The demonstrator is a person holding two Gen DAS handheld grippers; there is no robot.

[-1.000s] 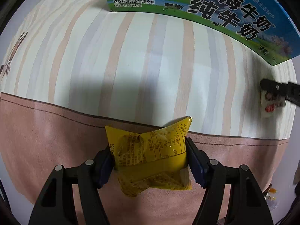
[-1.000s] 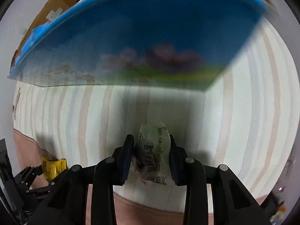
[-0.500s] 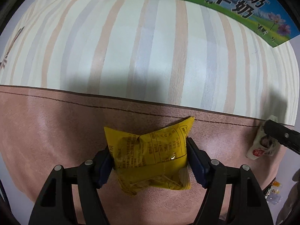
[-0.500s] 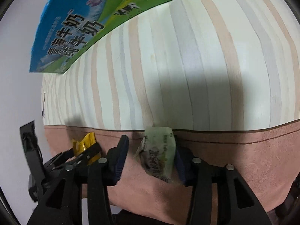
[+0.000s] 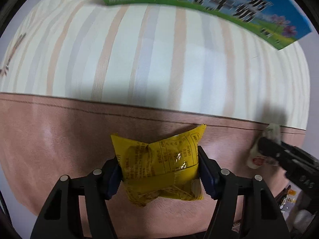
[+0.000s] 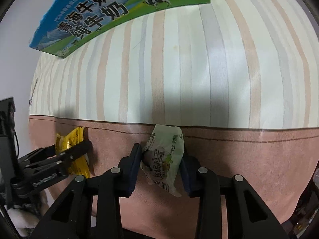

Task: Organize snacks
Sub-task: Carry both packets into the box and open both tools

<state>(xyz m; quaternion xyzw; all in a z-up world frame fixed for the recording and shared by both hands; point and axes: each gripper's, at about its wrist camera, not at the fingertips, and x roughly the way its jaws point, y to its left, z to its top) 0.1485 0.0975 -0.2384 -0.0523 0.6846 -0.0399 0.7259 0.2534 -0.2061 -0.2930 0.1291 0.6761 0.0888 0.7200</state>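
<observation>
With each gripper's fingers clenched on a slippery packet, the yellow snack or green snack could slide out mid-carry.

Home setting: striped tablecloth, milk carton box, snacks.

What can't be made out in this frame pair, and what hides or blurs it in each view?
- Milk carton, left wrist view: print smeared by motion blur, top cut off by the frame edge.
- Pale green packet, right wrist view: its sides are covered by the right tool fingers.
- Yellow packet, left wrist view: its front face is turned away; sides pinched by the left tool.
- Clutter at lower right, left wrist view: too small, partly cropped.
</observation>
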